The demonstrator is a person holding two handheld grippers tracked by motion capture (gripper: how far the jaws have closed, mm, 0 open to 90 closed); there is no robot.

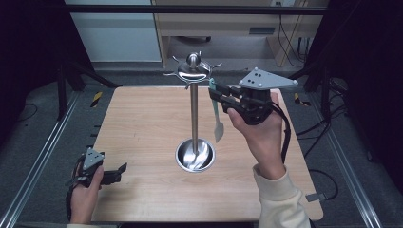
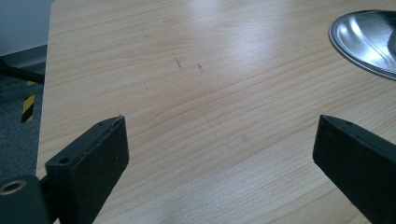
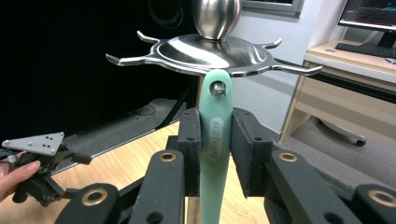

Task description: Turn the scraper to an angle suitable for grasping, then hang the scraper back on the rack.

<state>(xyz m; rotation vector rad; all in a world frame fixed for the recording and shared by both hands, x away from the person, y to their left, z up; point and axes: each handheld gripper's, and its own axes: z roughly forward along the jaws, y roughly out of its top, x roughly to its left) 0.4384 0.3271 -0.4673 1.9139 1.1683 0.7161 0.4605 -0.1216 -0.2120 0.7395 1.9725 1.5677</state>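
While my right tongs (image 3: 215, 154) pinch the mint-green plastic spatula handle (image 3: 215, 140), its hole sits on a hook of the steel rack (image 1: 194, 71). My left tongs (image 2: 219, 154) stand spread over the wooden surface (image 2: 187, 70).

Overhead forward-down view; two close claw-mounted views.

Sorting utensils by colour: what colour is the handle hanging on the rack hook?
Mint green handle, clearest in the right gripper view.

A pale wooden table (image 1: 142, 123) stands on grey carpet (image 1: 43, 104), flanked by metal rails (image 1: 40, 156); beyond it, a light wooden desk (image 3: 345, 79) carries a keyboard (image 3: 366, 49) below a monitor (image 3: 371, 11).
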